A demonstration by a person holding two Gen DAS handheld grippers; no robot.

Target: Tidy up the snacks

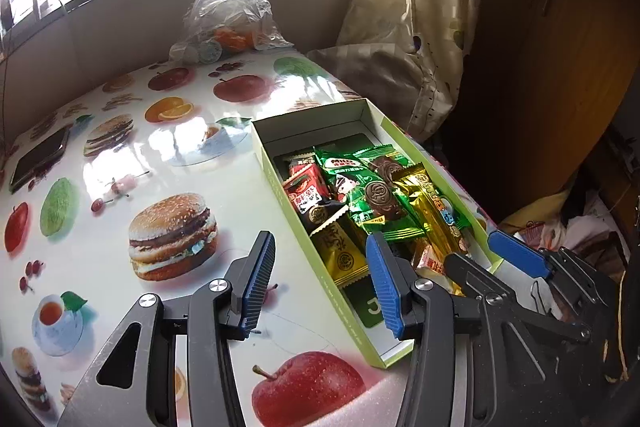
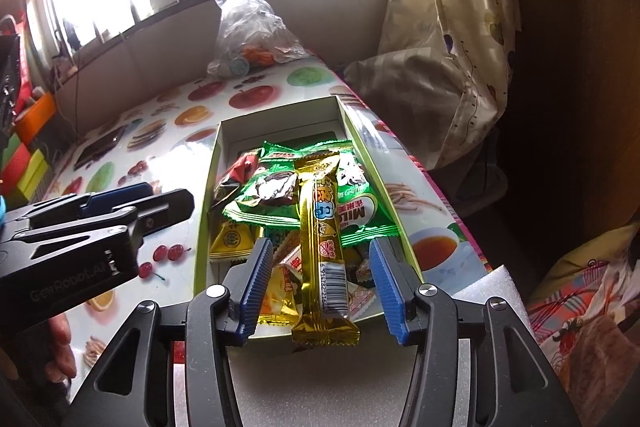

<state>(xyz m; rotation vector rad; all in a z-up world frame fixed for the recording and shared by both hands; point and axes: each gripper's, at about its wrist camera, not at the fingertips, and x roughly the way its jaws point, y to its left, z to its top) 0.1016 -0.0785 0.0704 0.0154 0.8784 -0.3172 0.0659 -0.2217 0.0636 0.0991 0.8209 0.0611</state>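
An open light-green cardboard box (image 1: 276,187) (image 2: 208,183) lies on the printed tablecloth, filled with wrapped snacks: green Milo packs (image 1: 340,167) (image 2: 360,215), red packs (image 1: 304,187) and small gold packs (image 1: 340,251). A long gold bar (image 2: 324,247) (image 1: 432,203) rests on top of the pile, its near end hanging over the box's front wall. My right gripper (image 2: 322,287) (image 1: 476,251) is open, with the bar between its pads and untouched by them. My left gripper (image 1: 320,283) (image 2: 168,197) is open over the box's left wall, with no snack between its fingers.
A clear plastic bag (image 1: 228,15) with orange items sits at the table's far end. A dark phone (image 1: 38,157) lies at the far left. A curtain (image 1: 420,7) hangs past the right table edge. White foam (image 2: 508,287) lies near right. A hand (image 2: 60,343) shows at lower left.
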